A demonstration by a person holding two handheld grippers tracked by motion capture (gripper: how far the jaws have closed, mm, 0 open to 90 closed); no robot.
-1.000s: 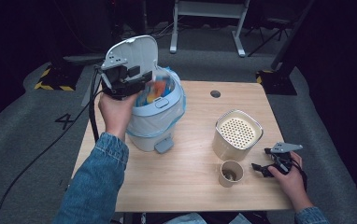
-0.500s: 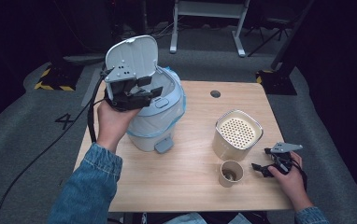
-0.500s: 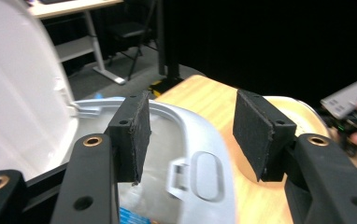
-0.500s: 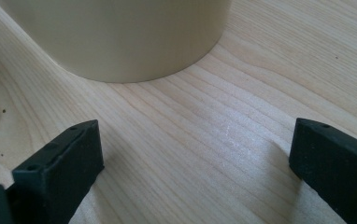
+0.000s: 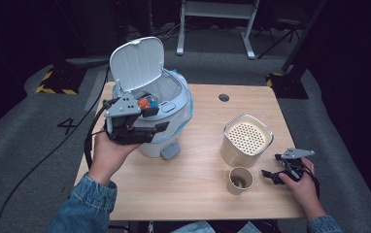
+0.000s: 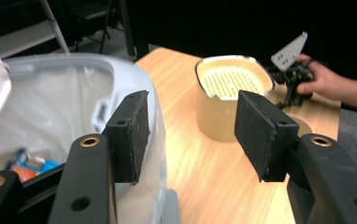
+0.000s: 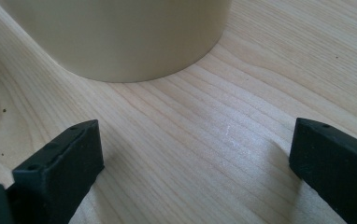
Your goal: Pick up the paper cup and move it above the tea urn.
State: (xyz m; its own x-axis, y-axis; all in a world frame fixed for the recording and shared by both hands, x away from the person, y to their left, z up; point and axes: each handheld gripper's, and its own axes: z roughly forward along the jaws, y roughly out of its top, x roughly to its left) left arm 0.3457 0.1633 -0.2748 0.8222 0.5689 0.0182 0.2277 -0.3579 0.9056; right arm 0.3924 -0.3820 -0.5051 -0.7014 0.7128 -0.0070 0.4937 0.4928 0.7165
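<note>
left gripper (image 5: 147, 124), jaws apart and empty, hangs beside the open-lidded trash bin (image 5: 174, 104) at the table's (image 5: 198, 194) left; risk: a jaw catching the rim tips it.

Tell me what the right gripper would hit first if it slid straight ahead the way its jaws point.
Probably the paper cup: the open right gripper faces its base across bare table.
</note>
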